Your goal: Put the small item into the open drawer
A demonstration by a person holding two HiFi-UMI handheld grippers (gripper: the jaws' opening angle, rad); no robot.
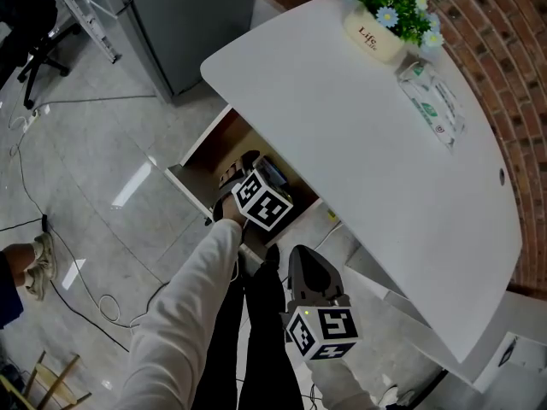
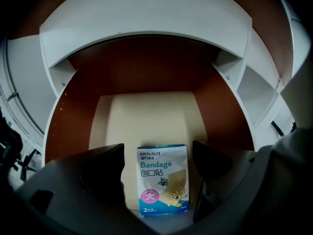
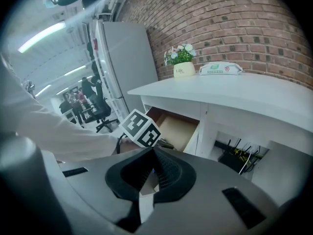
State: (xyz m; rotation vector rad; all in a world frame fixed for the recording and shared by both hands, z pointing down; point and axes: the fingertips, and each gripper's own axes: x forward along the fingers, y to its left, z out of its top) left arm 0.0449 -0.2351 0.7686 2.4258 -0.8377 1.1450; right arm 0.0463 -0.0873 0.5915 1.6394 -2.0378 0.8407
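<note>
A small blue and white bandage packet [image 2: 161,180] lies flat on the beige floor of the open drawer [image 2: 146,116]. My left gripper [image 2: 157,153] is open around it, with a gap between each dark finger and the packet's edges. In the head view the left gripper [image 1: 238,176] reaches into the drawer [image 1: 198,156] under the white desk, and the packet is hidden there. My right gripper [image 1: 305,267] hangs lower, in front of the desk, outside the drawer. Its pads [image 3: 164,173] are pressed together with nothing between them. The drawer [image 3: 178,129] also shows in the right gripper view.
The white desk top [image 1: 359,169] overhangs the drawer and carries a flower pot [image 1: 385,20] and a tissue pack [image 1: 432,101]. A grey cabinet [image 1: 184,15] stands to the left. Cables [image 1: 94,297] run over the floor. Another person's shoe [image 1: 38,259] is at the far left.
</note>
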